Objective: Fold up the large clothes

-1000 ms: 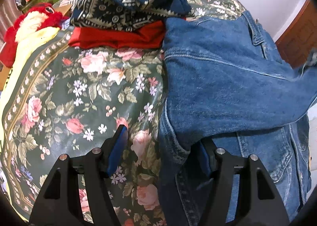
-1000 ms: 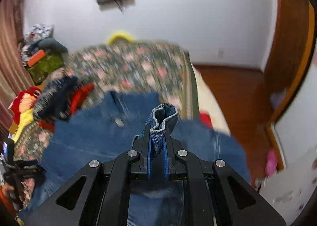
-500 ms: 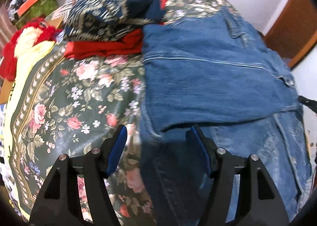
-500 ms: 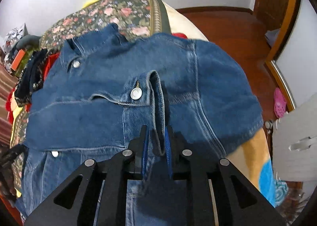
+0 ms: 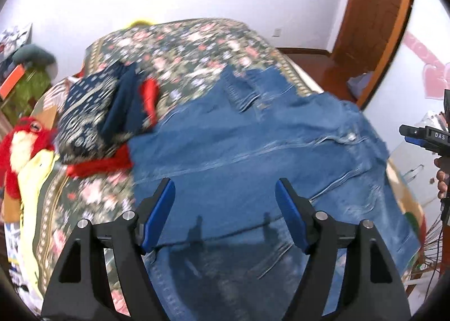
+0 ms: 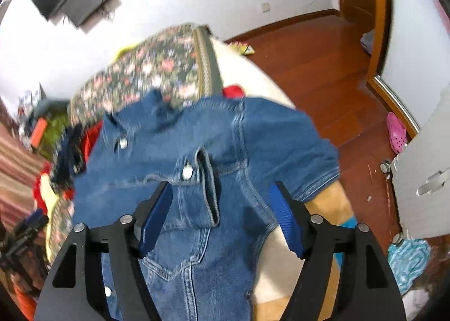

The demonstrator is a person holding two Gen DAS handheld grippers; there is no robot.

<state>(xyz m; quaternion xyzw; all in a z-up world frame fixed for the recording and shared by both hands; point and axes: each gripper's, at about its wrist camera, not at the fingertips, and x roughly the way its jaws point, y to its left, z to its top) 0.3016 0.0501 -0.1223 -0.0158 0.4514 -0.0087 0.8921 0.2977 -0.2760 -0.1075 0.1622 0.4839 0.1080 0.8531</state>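
Floral bedspread [image 5: 197, 48] ahead of our left gripper [image 5: 225, 202]; jaws wide apart, nothing held, denim jacket [image 5: 253, 152] spread flat beneath. Right gripper [image 6: 219, 202]: jaws apart, cuff [image 6: 208, 183] between them, ungripped, likely placed for fold.

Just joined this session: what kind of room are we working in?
Most likely a home bedroom: the denim jacket lies on a bed with a floral bedspread, other clothes are piled beside it, and a wooden door opens onto a wood floor.
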